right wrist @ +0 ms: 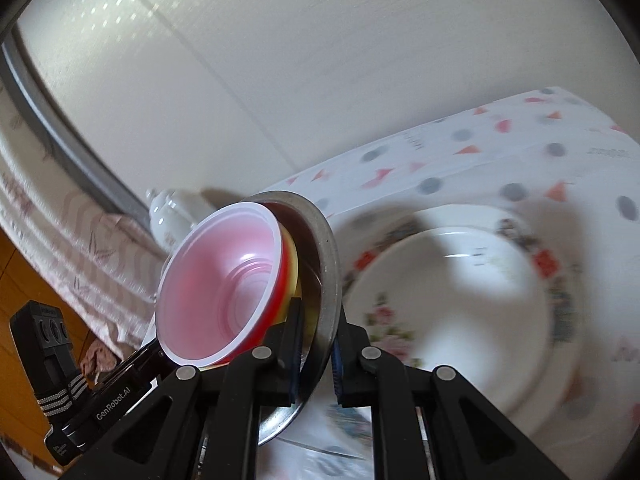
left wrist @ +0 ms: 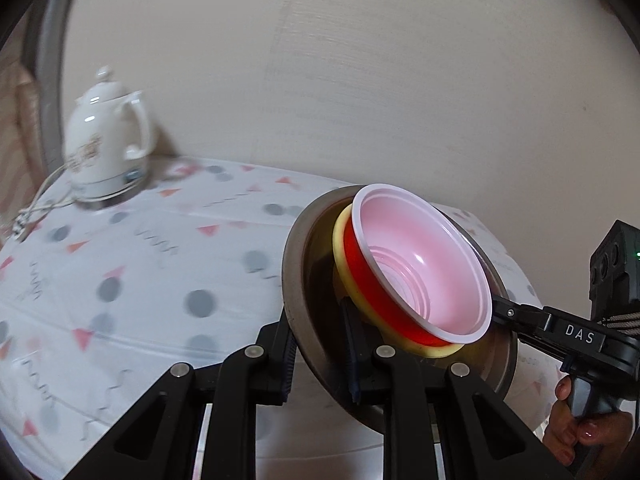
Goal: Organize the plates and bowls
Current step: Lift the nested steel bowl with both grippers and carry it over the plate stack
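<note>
- Red bowl (left wrist: pixel 404 280) nests in a yellow bowl (left wrist: pixel 343 240), both inside a metal bowl (left wrist: pixel 298 292), tilted above the tablecloth (left wrist: pixel 120 280).
- Left gripper (left wrist: pixel 320 354) and right gripper (right wrist: pixel 316 344) each clamp the metal bowl's rim.
- Floral plates (right wrist: pixel 460 280) lie beside; kettle (left wrist: pixel 106 140) at the back.

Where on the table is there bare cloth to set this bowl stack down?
Bare tablecloth lies between the kettle and the held metal bowl. Beyond the bowl it is crowded: a white bowl sits in a flowered plate.
</note>
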{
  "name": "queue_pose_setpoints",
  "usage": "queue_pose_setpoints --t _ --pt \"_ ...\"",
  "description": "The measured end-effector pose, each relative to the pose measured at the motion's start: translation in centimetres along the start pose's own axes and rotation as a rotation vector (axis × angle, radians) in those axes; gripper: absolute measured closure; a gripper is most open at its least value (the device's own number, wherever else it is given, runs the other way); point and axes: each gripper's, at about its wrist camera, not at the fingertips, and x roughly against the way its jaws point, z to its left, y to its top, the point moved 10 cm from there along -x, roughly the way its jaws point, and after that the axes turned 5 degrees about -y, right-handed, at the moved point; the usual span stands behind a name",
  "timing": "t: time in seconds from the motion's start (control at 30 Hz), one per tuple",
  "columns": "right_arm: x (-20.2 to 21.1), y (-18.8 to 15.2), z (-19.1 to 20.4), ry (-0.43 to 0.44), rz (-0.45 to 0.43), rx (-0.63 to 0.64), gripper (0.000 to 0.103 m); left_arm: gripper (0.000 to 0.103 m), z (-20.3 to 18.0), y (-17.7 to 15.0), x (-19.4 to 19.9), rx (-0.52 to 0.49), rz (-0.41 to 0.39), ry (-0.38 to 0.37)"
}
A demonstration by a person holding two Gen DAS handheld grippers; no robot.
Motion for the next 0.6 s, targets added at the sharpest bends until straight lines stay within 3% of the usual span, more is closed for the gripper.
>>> queue_pose_setpoints --t 0.27,0.6 --pt "2.8 1.1 -6.0 -0.066 -0.047 -0.088 0.091 0.082 -5.5 -0.3 -3.6 -0.055 0.051 -0.072" --pt "3.3 1.3 -10.0 -0.1 -0.043 -0.144 0.09 0.082 -7.9 -1.3 -5.8 -0.058 0.092 -0.088"
